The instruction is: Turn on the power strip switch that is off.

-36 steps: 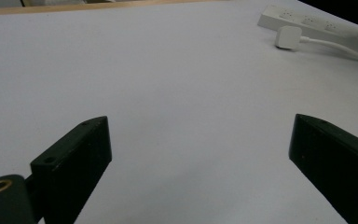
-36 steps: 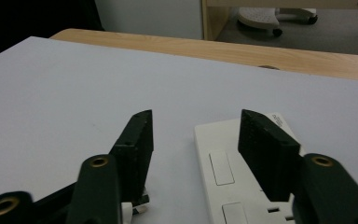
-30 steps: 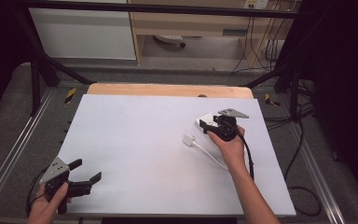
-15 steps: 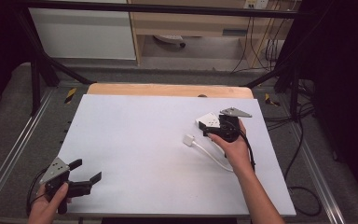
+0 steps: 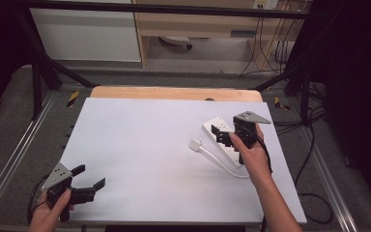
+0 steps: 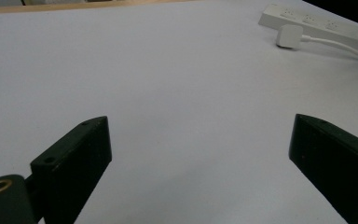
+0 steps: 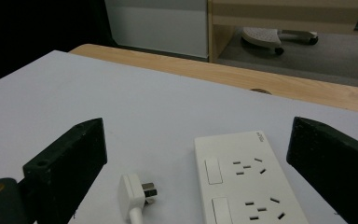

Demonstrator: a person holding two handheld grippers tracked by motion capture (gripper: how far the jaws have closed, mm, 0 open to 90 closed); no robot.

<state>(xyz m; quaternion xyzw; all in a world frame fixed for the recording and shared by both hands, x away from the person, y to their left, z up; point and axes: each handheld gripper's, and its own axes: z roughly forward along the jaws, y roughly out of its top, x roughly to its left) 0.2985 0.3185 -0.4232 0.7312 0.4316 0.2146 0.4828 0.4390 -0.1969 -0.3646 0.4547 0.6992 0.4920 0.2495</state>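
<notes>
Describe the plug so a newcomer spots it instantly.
On the white table, look at its right side, where the right gripper hovers above a white power strip. Just left of that strip lies the white plug, unplugged, prongs bare, trailing its white cable.

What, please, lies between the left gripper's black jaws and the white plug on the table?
Only bare white tabletop: the left gripper view shows nothing lying between the left gripper and the white plug.

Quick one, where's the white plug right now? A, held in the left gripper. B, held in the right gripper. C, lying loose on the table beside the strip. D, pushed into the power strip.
C: the plug lies on the table beside the strip, prongs bare, between the open jaws of the right gripper.
</notes>
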